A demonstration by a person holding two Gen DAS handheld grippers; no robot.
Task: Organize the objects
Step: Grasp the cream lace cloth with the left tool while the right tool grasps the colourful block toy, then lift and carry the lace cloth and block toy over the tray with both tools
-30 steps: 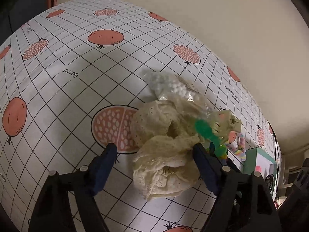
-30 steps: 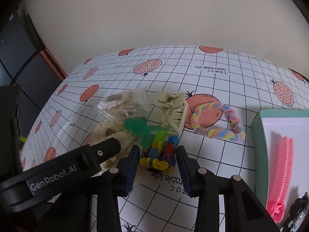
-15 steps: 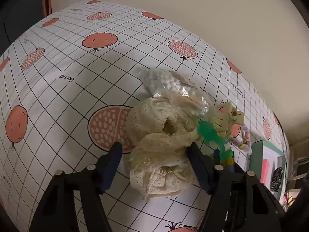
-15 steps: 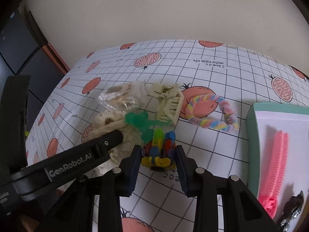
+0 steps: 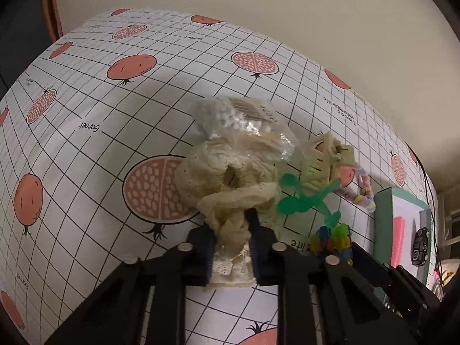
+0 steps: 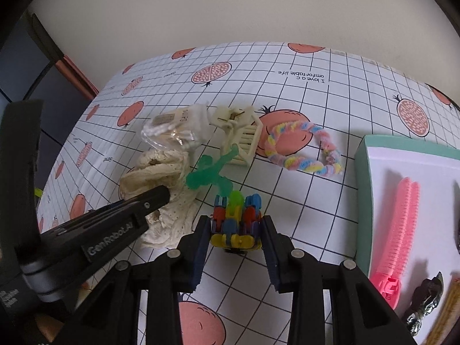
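**Both grippers engaged at the near edge of the pile**

Your left gripper point(image 5: 231, 247) is clenched on the near end of the cream lace scrunchie point(image 5: 227, 184), whose bulk bunches away from the fingers toward the table's far edge. Your right gripper point(image 6: 233, 244) brackets the multicoloured block toy point(image 6: 235, 220), its jaws just at the toy's sides; whether they press it, you cannot tell. The toy lies dead ahead between the fingers, so the right hand is the nearer one for it. Just beyond sits the green plastic figure point(image 6: 211, 172), then the cream claw clip point(image 6: 240, 135) and the bag of cotton swabs point(image 6: 175, 132). The pastel twisted loop point(image 6: 304, 151) lies toward the teal tray point(image 6: 360, 189) at the tablecloth's point(image 5: 86, 149) right edge.
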